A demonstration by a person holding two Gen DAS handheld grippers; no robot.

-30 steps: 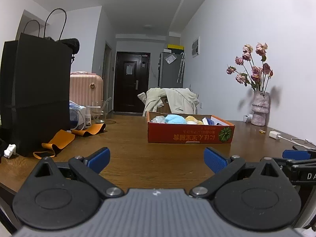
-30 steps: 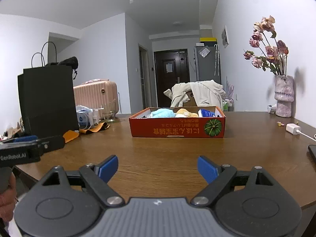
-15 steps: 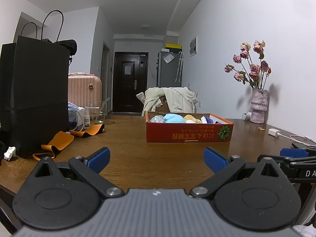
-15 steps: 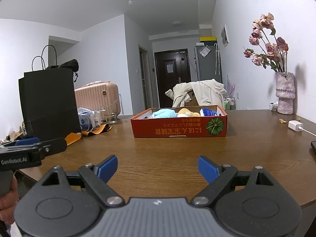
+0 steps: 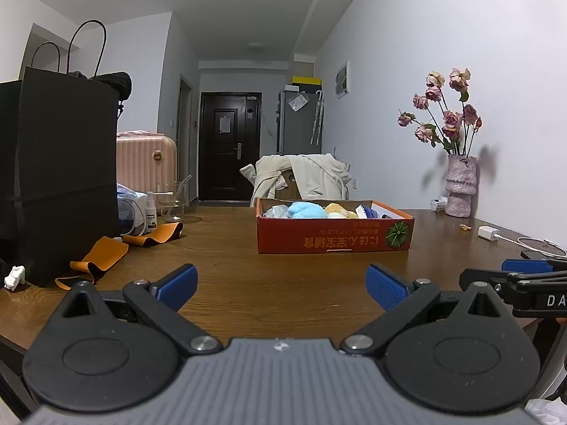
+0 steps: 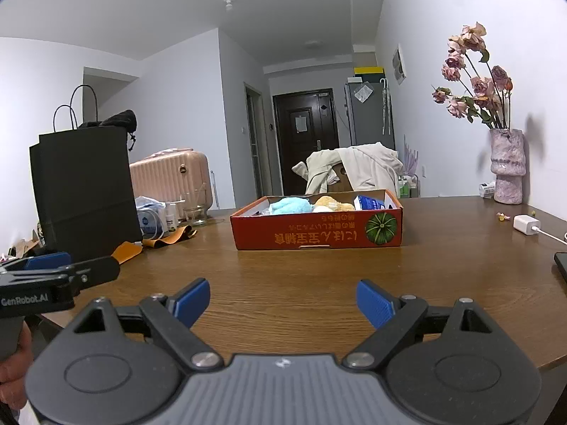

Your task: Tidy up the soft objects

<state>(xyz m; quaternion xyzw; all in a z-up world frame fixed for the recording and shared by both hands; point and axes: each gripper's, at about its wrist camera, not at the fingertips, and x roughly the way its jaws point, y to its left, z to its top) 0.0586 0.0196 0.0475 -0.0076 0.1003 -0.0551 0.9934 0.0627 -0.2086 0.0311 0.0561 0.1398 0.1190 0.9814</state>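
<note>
A shallow red cardboard box [image 5: 333, 239] [image 6: 315, 230] stands in the middle of the brown table. In it lie a light blue fluffy thing [image 5: 306, 210] [image 6: 290, 206], a yellow soft thing [image 5: 340, 209] [image 6: 331, 203] and a blue and white packet [image 6: 370, 202]. My left gripper [image 5: 281, 285] hovers over the near table edge, open and empty, well short of the box. My right gripper [image 6: 281, 301] is likewise open with nothing between its blue pads. Each gripper shows at the side of the other's view.
A tall black paper bag [image 5: 60, 177] stands at the left with an orange strap [image 5: 102, 255] beside it. Behind them are a small bottle, a glass [image 5: 172, 198] and a pink suitcase [image 5: 145, 159]. A vase of dried roses [image 5: 459, 184], a white charger [image 5: 488, 232] and cable sit right.
</note>
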